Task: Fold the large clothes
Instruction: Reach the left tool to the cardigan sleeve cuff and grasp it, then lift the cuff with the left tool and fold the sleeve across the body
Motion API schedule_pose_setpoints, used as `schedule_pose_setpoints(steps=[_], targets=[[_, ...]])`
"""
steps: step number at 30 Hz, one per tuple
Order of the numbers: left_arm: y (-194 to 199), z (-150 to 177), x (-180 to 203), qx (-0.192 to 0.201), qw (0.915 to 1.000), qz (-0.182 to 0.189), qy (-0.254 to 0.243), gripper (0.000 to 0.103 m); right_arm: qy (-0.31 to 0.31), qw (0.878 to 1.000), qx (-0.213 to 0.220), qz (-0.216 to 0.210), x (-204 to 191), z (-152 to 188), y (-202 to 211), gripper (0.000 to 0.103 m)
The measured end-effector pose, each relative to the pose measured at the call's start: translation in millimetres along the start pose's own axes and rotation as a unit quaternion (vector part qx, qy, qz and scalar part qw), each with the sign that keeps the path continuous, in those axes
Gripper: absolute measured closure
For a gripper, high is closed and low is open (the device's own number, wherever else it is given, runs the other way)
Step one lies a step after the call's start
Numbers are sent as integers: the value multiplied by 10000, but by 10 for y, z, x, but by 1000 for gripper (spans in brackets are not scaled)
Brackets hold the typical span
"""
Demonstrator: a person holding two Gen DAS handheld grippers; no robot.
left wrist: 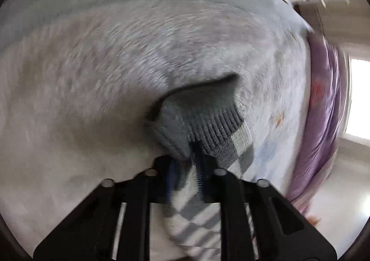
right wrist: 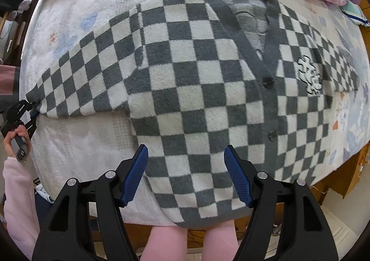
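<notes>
Checkered cardigan point(right wrist: 185, 90) spread flat on white blanket point(right wrist: 76, 145), hem hanging over bed edge. Thick, floppy knit; best taken at cuffs, hem corners. Left gripper point(left wrist: 193, 157) clamped on sleeve cuff point(left wrist: 208, 122). Right gripper point(right wrist: 186, 175) agape above hem, gripping nothing. Left view blurred; far sleeve end indistinct.

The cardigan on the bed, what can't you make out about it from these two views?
- Cardigan, right wrist view: the far sleeve tip runs into the distorted edge; its cuff is too small to read.
- Bottom hem: hangs over the bed edge, partly behind the right gripper, which is open above it.
- Left wrist view: motion blur smears the bedding; only the cuff pinched in the left gripper is clear.
- Patch: design unreadable.
</notes>
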State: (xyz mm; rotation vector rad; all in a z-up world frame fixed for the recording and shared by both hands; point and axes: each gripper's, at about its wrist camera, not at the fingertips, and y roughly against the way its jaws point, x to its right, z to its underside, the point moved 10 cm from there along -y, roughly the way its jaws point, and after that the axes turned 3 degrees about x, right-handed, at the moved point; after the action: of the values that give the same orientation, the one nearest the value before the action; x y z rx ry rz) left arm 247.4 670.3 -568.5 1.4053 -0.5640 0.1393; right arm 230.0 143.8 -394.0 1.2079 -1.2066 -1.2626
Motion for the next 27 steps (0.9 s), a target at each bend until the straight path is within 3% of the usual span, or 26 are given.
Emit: schedule_pose_setpoints(steps=[3, 6, 9, 12, 14, 17, 20, 24, 25, 27], targets=[[124, 1, 132, 281, 9974, -258, -609, 94, 88, 9999, -31, -74, -80, -96, -111, 38], [360, 71, 363, 766, 9878, -543, -1244, 94, 194, 9997, 66, -110, -133, -231, -210, 38], [658, 171, 716, 1345, 9646, -884, -2088, 94, 221, 9985, 347, -354, -171, -432, -307, 51], [968, 404, 1058, 1878, 9399, -969, -2683, 94, 287, 9952, 707, -605, -228, -665, -415, 61], [1168, 568, 1318, 2120, 9253, -892, -3016, 94, 498, 9911, 919, -821, -311, -816, -504, 79], [1436, 827, 1641, 2336, 9143, -765, -3219, 94, 690, 9889, 820, -1030, -420, -939, -707, 99], [1653, 1030, 1858, 2448, 9080, -648, -3339, 94, 633, 9834, 658, -1565, -528, -1043, -980, 103], [1815, 1356, 2116, 2609, 8864, -1095, -3665, 94, 75, 9754, 73, -2203, -569, -1037, -1439, 103], [1838, 1460, 2185, 2612, 8853, -1092, -3690, 94, -111, 9719, -182, -2342, -574, -999, -1618, 102], [1885, 1690, 2302, 2560, 8847, -1044, -3753, 94, -579, 9605, -244, -2712, -563, -997, -1807, 102]])
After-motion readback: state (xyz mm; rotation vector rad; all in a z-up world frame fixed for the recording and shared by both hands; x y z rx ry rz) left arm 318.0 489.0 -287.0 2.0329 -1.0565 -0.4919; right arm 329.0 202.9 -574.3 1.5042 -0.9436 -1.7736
